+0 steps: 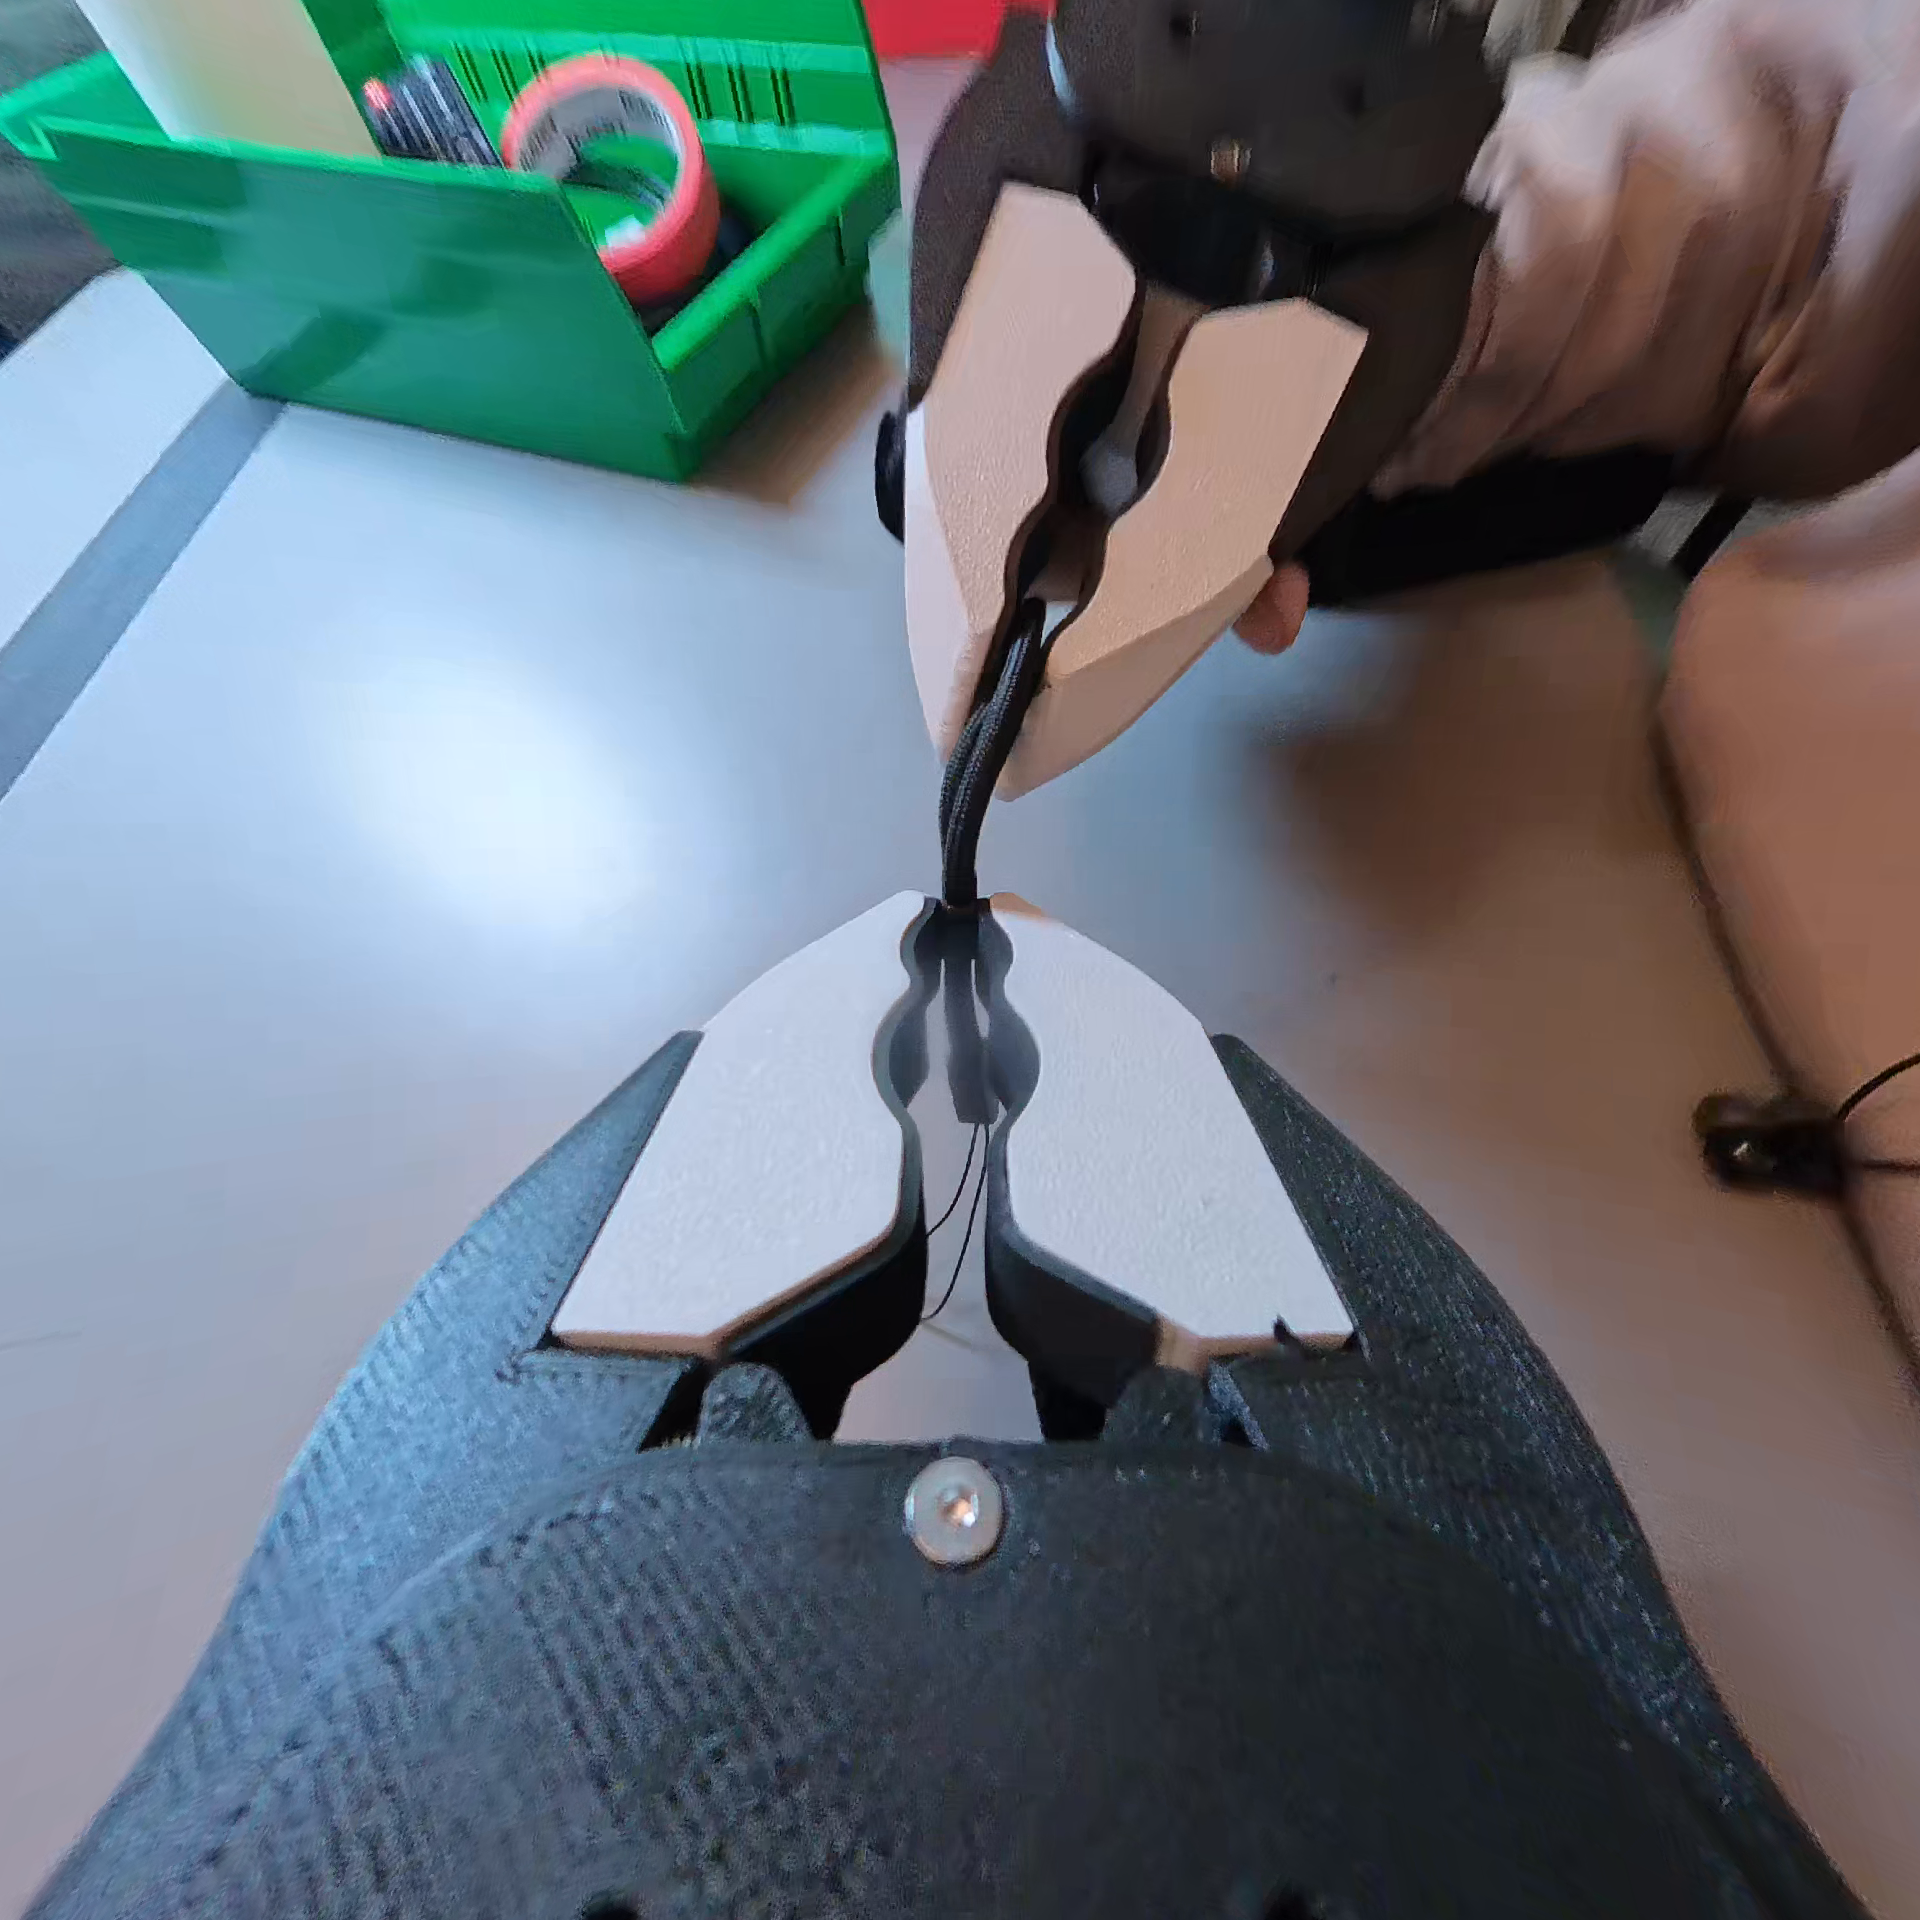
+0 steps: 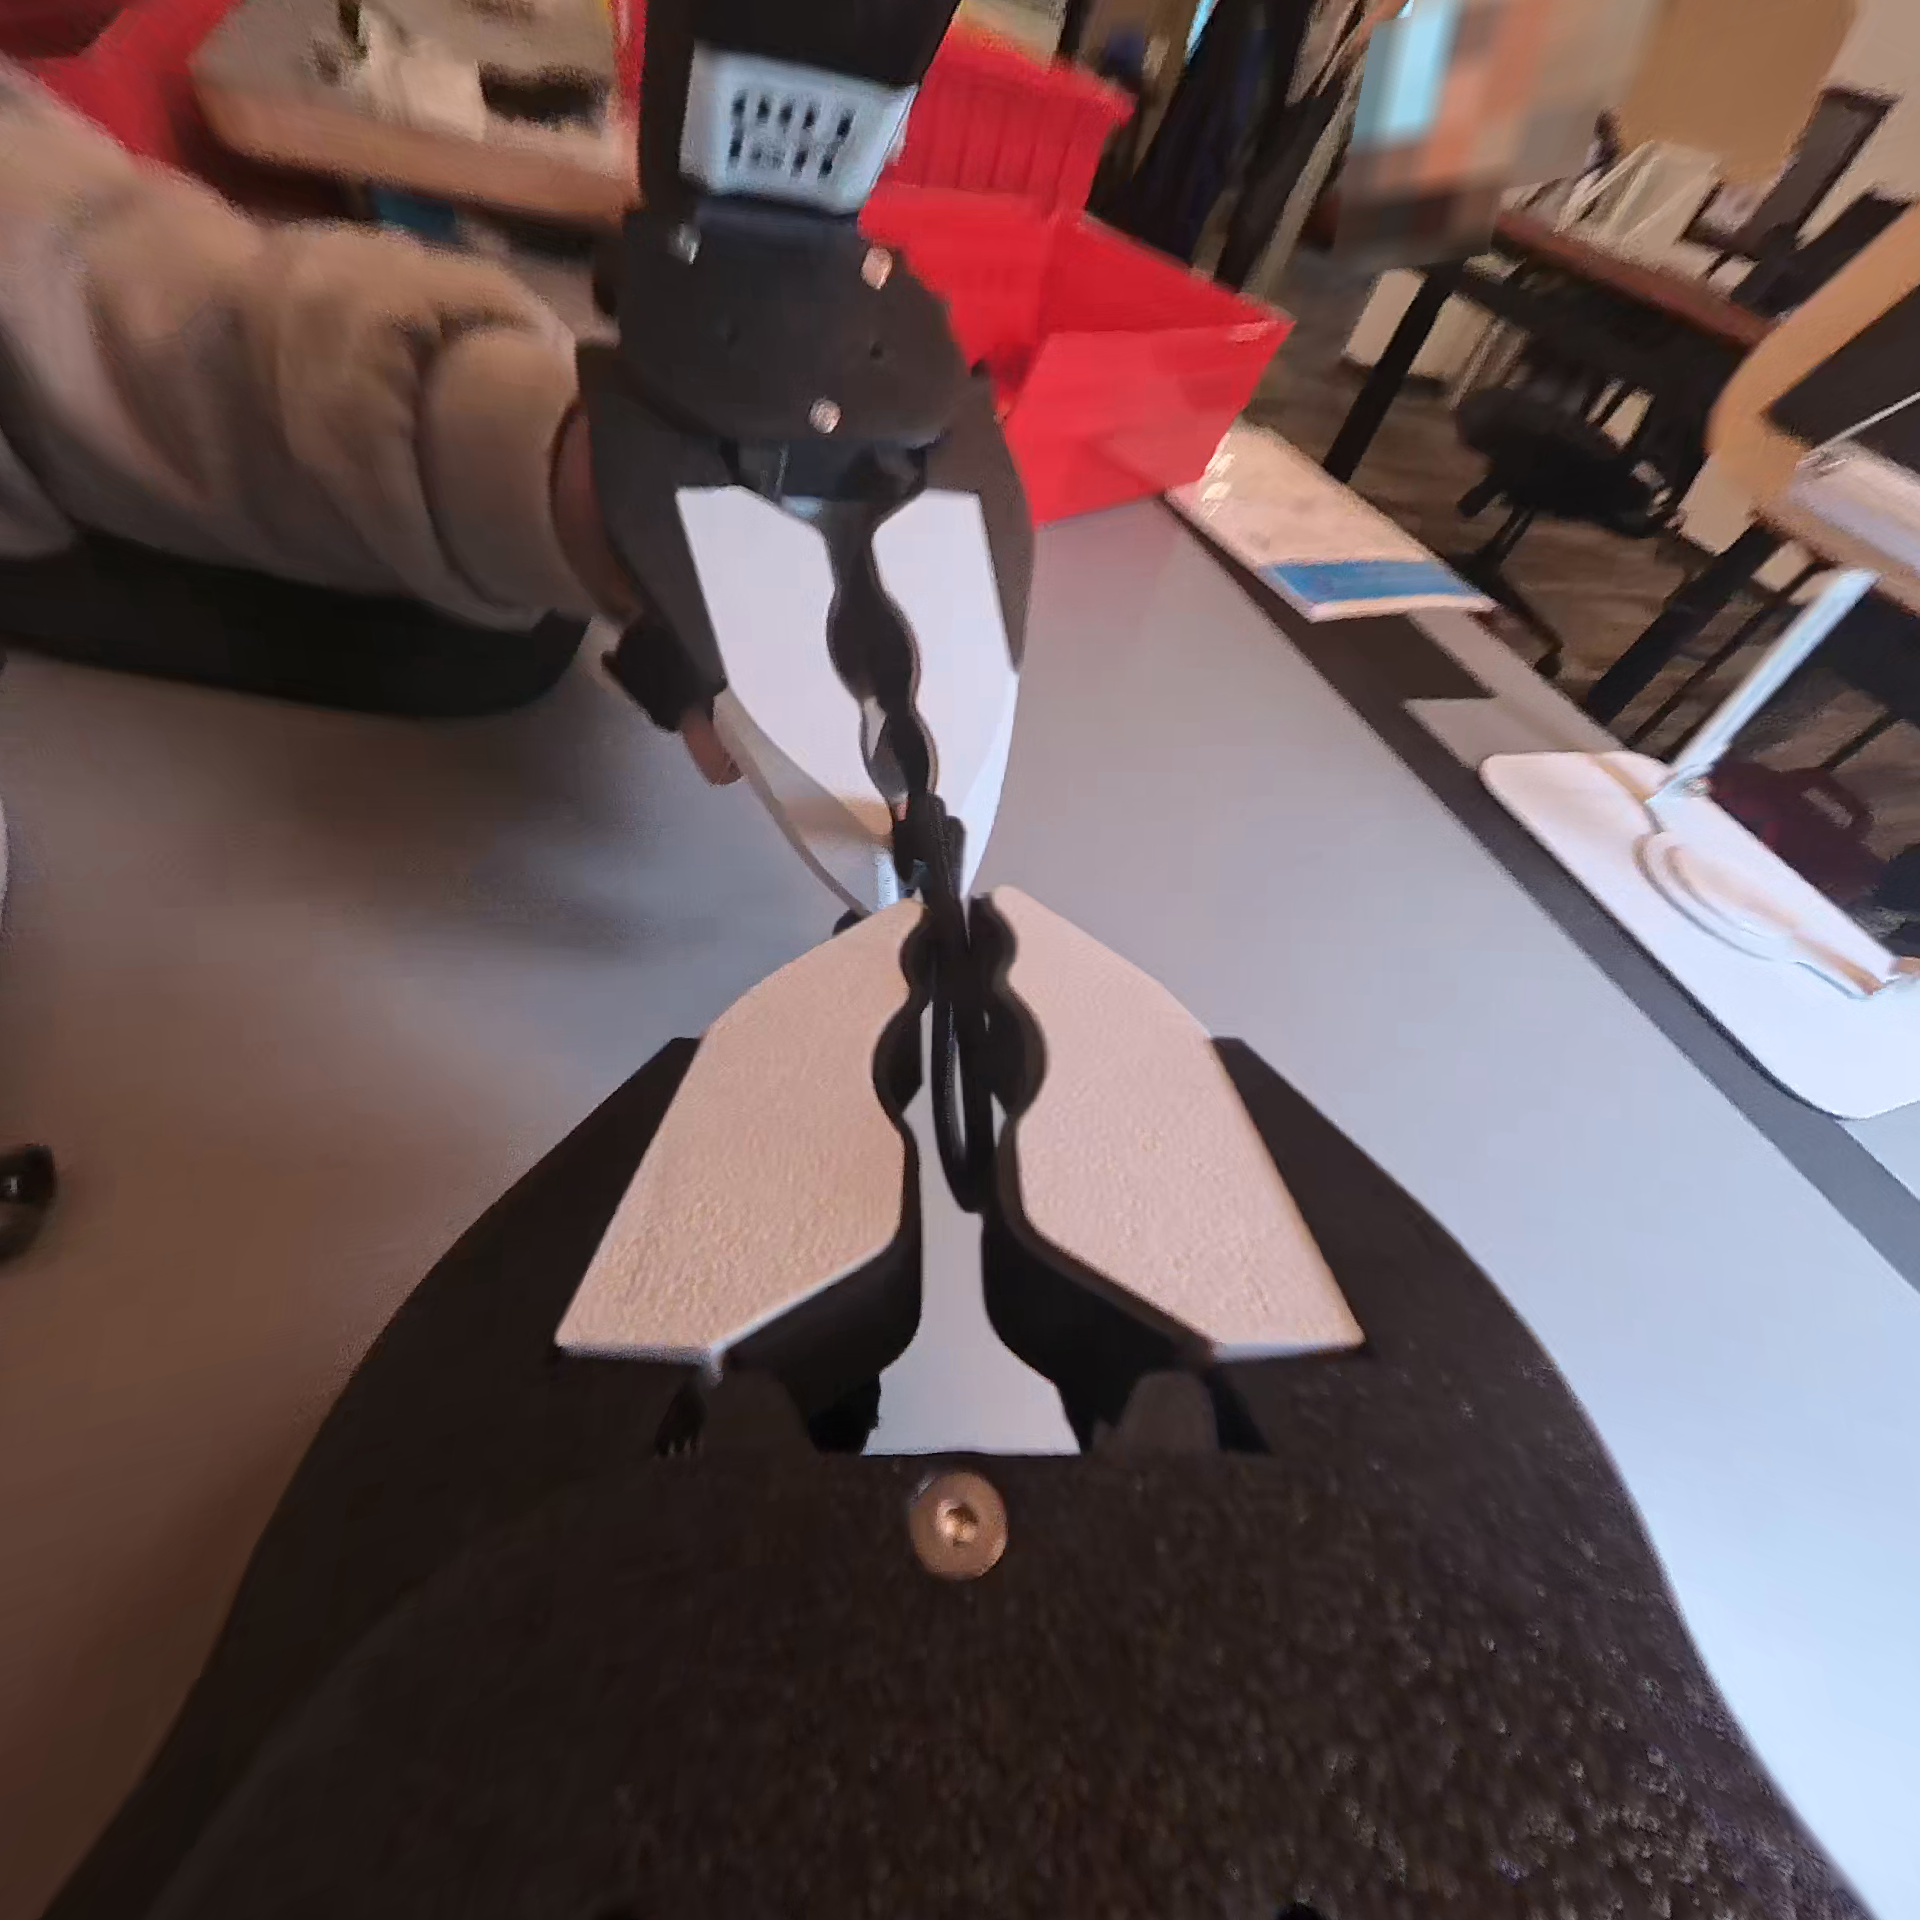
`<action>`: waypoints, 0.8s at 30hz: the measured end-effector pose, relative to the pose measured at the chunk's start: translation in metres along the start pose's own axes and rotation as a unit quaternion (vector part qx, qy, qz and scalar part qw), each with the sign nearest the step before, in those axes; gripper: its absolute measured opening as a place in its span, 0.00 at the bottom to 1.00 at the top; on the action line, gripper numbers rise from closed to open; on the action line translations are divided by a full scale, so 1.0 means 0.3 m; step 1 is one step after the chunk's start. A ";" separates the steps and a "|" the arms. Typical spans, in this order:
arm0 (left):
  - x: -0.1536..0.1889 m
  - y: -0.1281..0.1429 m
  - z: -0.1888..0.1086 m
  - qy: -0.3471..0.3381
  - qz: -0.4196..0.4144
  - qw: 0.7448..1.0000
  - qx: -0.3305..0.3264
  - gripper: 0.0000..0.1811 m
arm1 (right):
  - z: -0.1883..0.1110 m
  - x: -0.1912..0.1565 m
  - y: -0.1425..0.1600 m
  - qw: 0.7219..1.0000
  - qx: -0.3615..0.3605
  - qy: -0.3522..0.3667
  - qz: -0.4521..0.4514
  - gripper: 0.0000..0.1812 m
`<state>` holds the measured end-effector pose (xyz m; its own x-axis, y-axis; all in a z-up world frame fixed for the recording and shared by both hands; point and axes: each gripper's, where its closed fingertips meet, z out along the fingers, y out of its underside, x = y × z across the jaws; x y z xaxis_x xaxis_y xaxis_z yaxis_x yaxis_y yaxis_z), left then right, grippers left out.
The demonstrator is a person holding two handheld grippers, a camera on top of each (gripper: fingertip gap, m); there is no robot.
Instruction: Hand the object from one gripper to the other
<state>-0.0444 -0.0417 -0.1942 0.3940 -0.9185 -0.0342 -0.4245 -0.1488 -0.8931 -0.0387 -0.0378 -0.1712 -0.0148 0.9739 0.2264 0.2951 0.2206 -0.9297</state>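
My left gripper (image 1: 961,906) and right gripper (image 2: 971,906) both pinch the black cord (image 1: 982,790) above the table | left view only: far-left green bin (image 1: 436,301) holding red tape roll (image 1: 623,156) | right view only: far red bin (image 2: 1122,384), contents unseen

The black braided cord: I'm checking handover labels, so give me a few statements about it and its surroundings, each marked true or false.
1. Both hand-held grippers pinch the black braided cord. True: the left hand-held gripper and right hand-held gripper are each shut on it.
2. The cord lies on the table. False: it hangs in the air between the two.
3. The green bin holds a red tape roll. True.
4. The green bin is empty. False: it has contents.
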 end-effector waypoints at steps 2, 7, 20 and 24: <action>-0.018 -0.064 -0.034 0.010 -0.050 0.996 0.069 0.03 | -0.030 0.038 -0.058 0.997 0.059 0.009 0.050 0.18; -0.087 -0.197 -0.154 0.037 -0.178 0.946 0.267 0.03 | -0.060 0.075 -0.084 0.978 0.105 -0.042 0.174 0.27; -0.056 -0.208 -0.123 0.089 -0.217 0.926 0.296 0.03 | -0.007 0.029 -0.075 0.980 0.104 -0.017 0.168 0.04; -0.038 -0.201 -0.161 0.135 -0.207 0.931 0.266 0.10 | -0.066 0.110 -0.086 0.991 0.106 0.062 0.056 0.04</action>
<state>-0.0625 -0.0399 -0.1182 0.1831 -0.8919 0.4135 0.2120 -0.3749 -0.9025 -0.0279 -0.0123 -0.1341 0.1275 0.9818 0.1409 0.0807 0.1313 -0.9880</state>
